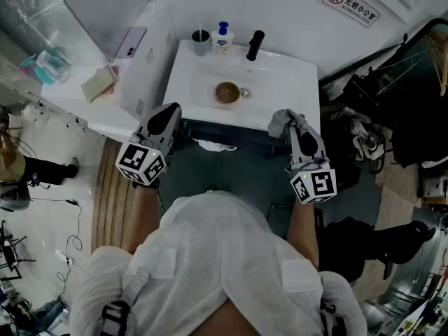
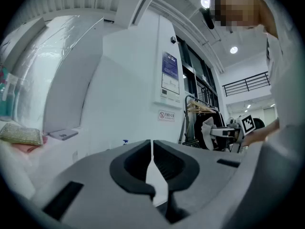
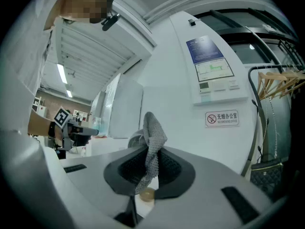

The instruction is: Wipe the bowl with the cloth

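A small brown bowl (image 1: 227,92) sits in the white sink (image 1: 280,82), by the drain. My right gripper (image 1: 292,126) hovers at the sink's front right edge, shut on a grey mesh cloth (image 1: 282,121). In the right gripper view the cloth (image 3: 153,140) stands up from between the closed pads, and the bowl (image 3: 147,193) shows as a small brown spot below them. Over the sink's front left corner, my left gripper (image 1: 168,114) is shut, holding nothing. The left gripper view shows its jaws (image 2: 152,152) pressed together, with the cloth (image 2: 208,127) far off at the right.
At the sink's back stand a black faucet (image 1: 255,45), a soap bottle (image 1: 222,37) and a cup (image 1: 201,42). The white counter (image 1: 84,107) on the left carries a sponge (image 1: 99,82) and a phone (image 1: 130,42). Dark clothes and hangers (image 1: 399,110) crowd the right.
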Available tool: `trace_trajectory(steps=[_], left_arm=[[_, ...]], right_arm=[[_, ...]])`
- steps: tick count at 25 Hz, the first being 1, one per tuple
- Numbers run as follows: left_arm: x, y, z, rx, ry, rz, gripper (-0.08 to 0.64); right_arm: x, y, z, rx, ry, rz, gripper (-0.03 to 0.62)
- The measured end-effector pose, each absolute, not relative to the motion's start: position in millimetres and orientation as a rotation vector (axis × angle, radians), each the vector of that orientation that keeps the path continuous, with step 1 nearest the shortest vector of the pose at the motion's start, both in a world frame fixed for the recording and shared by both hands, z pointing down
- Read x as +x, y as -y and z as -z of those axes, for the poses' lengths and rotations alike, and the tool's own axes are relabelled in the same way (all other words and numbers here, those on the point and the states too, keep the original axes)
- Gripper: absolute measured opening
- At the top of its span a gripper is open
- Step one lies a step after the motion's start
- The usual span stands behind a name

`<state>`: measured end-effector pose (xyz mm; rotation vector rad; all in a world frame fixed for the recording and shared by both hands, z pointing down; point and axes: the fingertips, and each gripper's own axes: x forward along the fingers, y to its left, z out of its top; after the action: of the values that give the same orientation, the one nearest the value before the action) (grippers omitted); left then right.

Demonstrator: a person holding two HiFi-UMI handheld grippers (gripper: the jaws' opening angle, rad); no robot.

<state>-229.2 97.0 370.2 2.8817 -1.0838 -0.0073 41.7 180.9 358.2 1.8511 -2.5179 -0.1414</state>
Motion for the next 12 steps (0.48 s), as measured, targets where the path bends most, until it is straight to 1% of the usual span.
trace_trajectory(steps=[12], left_arm=[[-230.3, -97.8, -368.1, 2.888, 1.079, 0.010, 0.021]], right_arm=[[37.9, -181.2, -357.1, 1.837, 2.524, 0.144, 0.049]])
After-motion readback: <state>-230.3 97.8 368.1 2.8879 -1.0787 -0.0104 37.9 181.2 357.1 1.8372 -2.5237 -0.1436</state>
